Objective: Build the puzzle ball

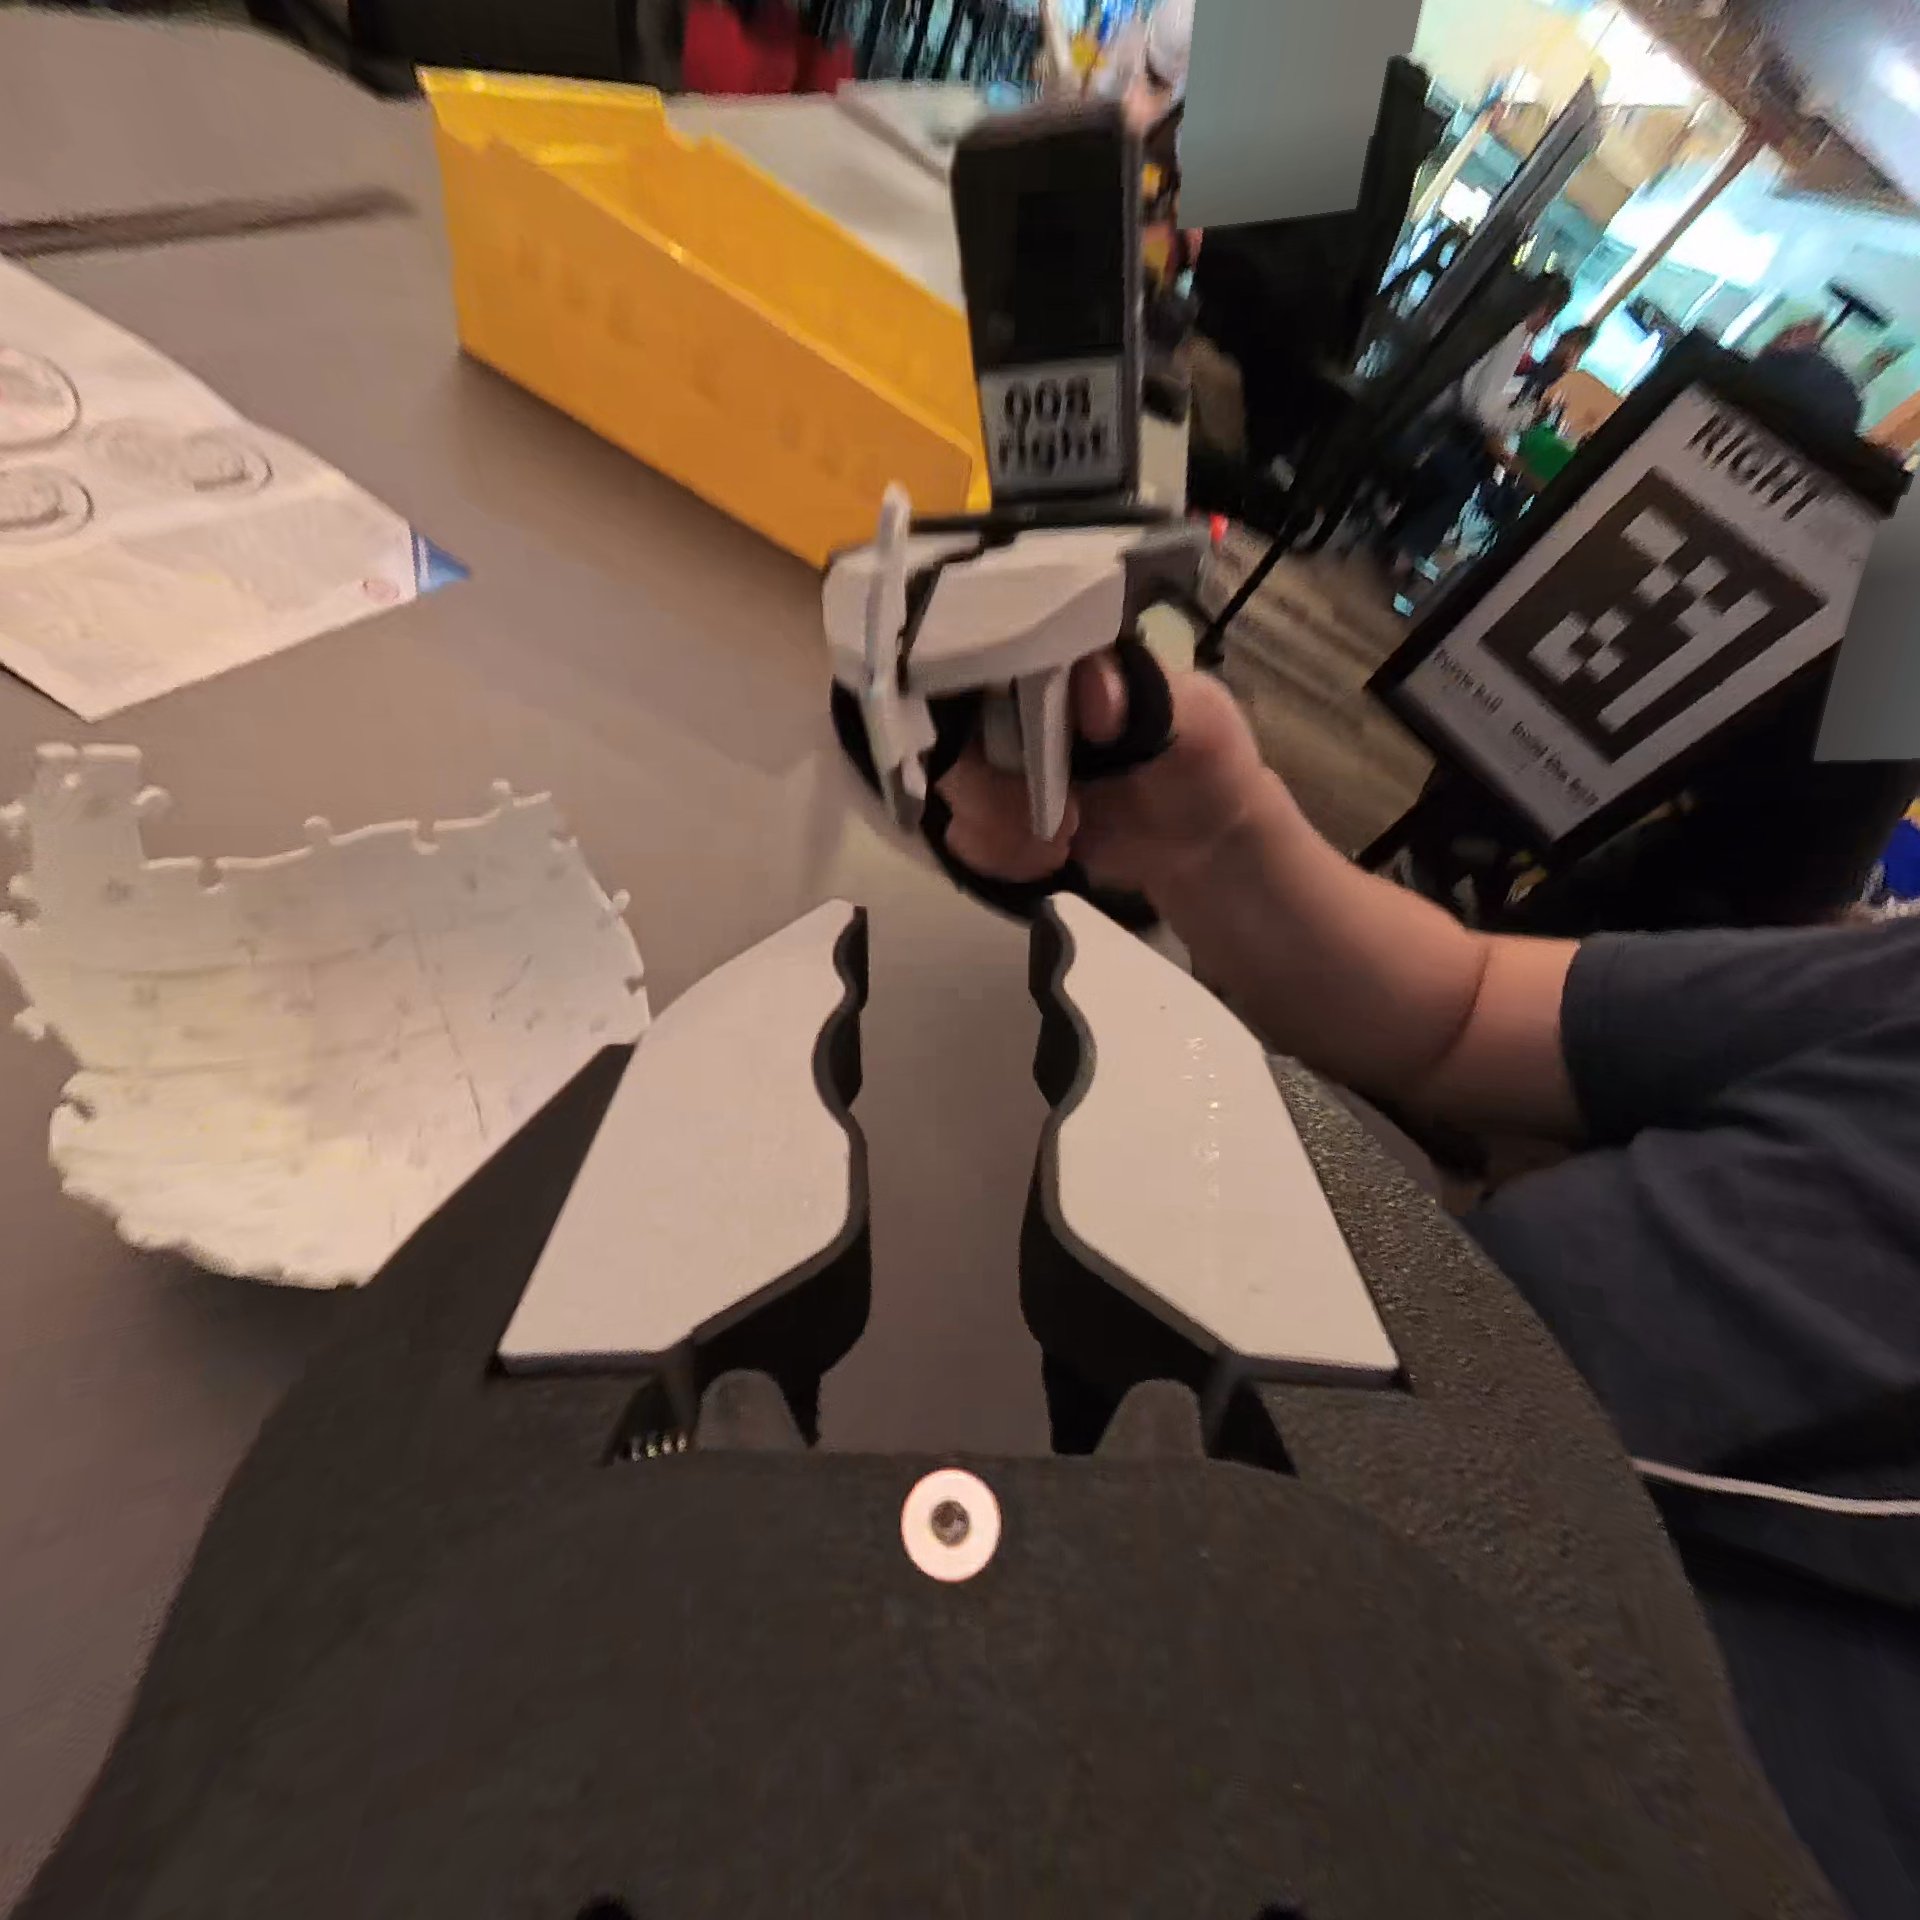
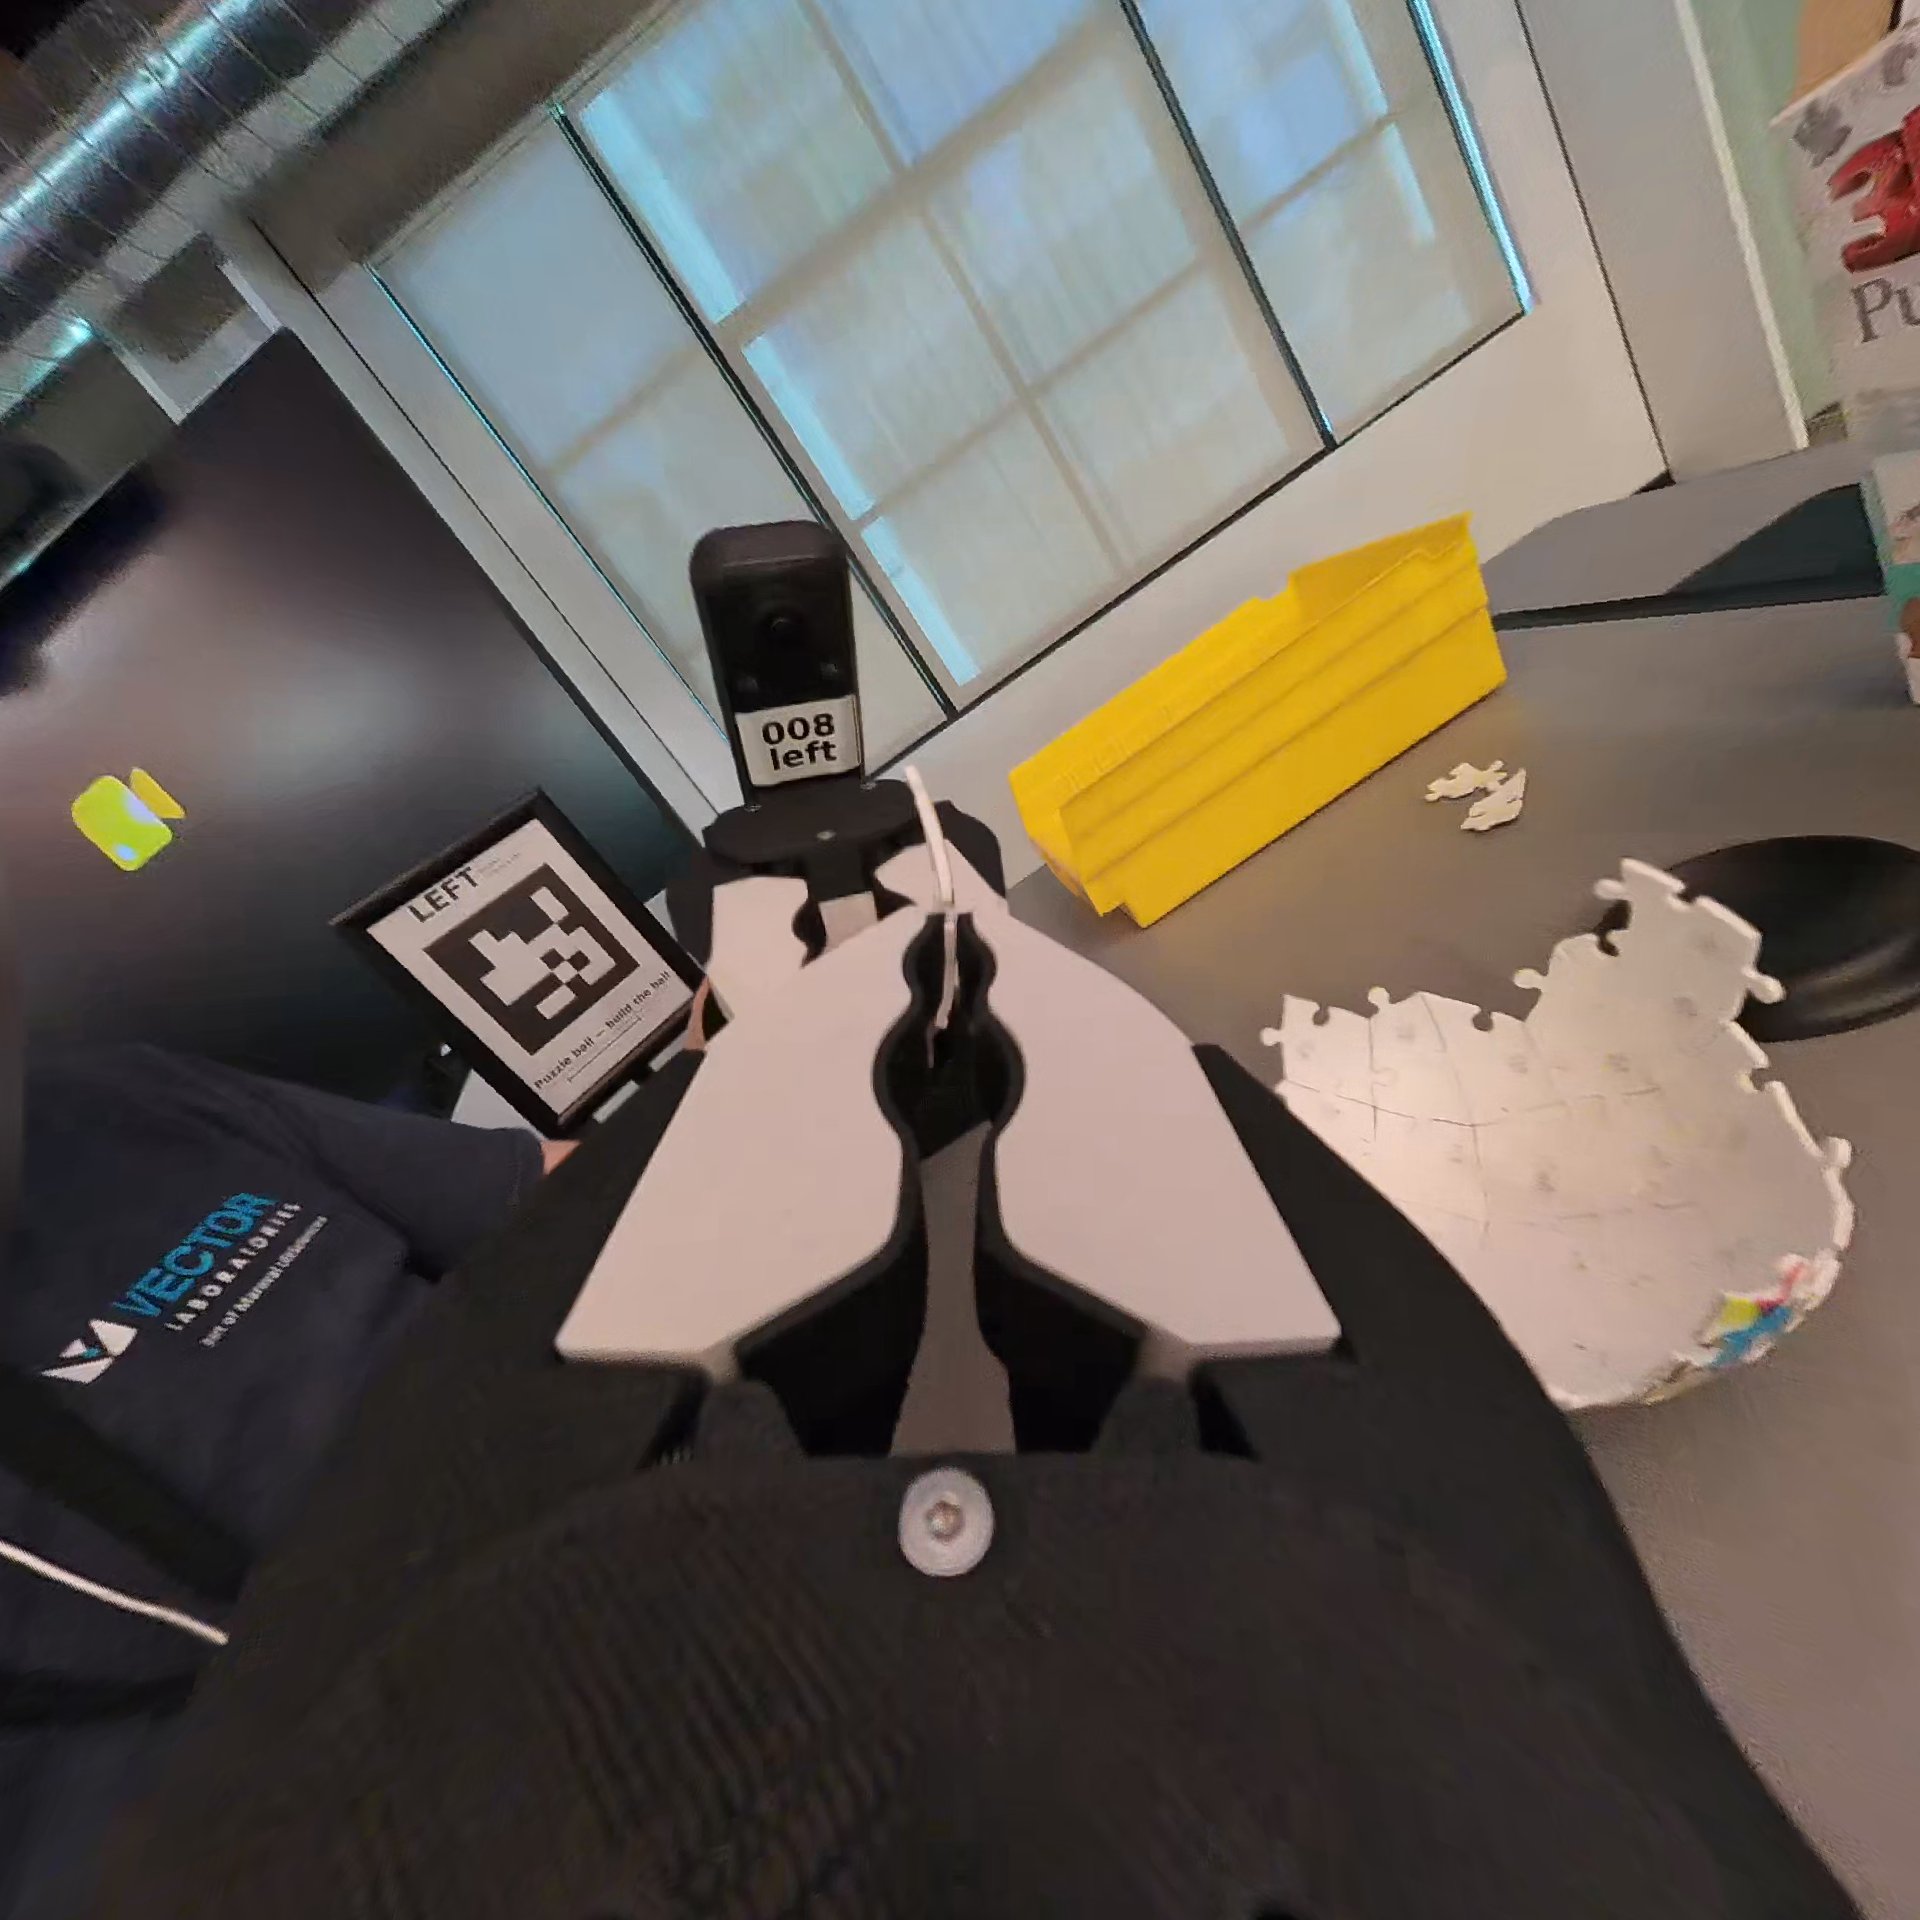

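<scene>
The half-built white puzzle ball shell [image 1: 312, 1039] lies open side up on the grey table, to the left of my left gripper [image 1: 945, 935], which is open and empty. It also shows in the right wrist view [image 2: 1558, 1164], to the right of my right gripper [image 2: 943, 935]. My right gripper is shut on a thin white puzzle piece [image 2: 935, 883], seen edge-on and held in the air. In the left wrist view the right gripper [image 1: 878, 686] faces mine with the piece [image 1: 891, 613] upright in its tips, a hand [image 1: 1122, 790] holding it.
A yellow bin [image 1: 707, 343] [image 2: 1257, 727] stands behind the shell. A printed instruction sheet [image 1: 156, 499] lies far left. Loose white pieces [image 2: 1481, 795] and a black round stand [image 2: 1829, 935] lie beyond the shell. Framed marker signs [image 2: 530, 977] [image 1: 1621, 623] stand at the table edges.
</scene>
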The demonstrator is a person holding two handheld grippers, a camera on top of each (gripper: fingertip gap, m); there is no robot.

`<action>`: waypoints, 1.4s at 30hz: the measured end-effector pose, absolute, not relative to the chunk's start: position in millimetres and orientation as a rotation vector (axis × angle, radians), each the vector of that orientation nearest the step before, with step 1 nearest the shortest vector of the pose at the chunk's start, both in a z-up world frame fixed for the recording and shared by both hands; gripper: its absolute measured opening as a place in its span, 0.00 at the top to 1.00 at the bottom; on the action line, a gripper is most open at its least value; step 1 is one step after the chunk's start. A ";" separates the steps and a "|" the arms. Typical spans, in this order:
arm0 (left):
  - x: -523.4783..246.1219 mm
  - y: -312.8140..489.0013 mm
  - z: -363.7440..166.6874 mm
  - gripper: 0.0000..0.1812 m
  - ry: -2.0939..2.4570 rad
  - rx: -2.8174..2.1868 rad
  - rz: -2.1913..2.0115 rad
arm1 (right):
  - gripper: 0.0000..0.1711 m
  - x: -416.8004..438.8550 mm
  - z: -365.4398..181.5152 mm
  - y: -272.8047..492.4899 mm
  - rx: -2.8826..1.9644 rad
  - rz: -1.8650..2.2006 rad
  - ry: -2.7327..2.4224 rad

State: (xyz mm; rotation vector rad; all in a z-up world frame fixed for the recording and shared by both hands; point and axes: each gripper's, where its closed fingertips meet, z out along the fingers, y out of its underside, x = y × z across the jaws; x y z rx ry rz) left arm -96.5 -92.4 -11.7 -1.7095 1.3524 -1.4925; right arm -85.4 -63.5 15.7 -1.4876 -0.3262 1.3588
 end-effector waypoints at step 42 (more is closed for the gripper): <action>-66.1 67.2 -104.1 0.73 1.704 -1.949 -1.190 | 0.98 0.8 -28.9 32.1 -1.851 1.051 -0.547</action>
